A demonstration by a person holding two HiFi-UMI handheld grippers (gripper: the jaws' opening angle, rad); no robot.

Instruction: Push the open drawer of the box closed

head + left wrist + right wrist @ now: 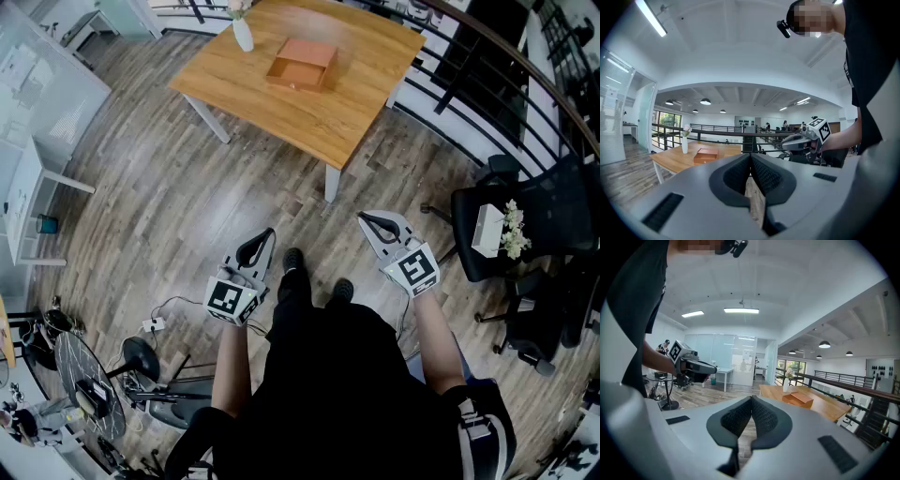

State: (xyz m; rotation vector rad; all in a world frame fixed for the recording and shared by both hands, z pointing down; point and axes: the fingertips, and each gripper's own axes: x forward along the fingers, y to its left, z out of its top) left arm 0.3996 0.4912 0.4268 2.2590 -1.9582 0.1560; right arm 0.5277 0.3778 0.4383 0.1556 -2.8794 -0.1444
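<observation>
A small brown wooden box [302,64] with its drawer pulled out toward me sits on the wooden table [356,103] far ahead. It also shows as the box [706,155] in the left gripper view and the box [798,399] in the right gripper view. My left gripper [267,236] and right gripper [367,221] are held at waist height over the floor, well short of the table. Both are shut with nothing between the jaws. In its own view the left gripper [750,157] has tips touching, and so does the right gripper [752,399].
A white vase [242,34] with flowers stands on the table's far left corner. A black railing [487,84] runs behind and to the right of the table. A black office chair [525,225] with a white box stands at right. A fan [89,384] and cables lie at lower left.
</observation>
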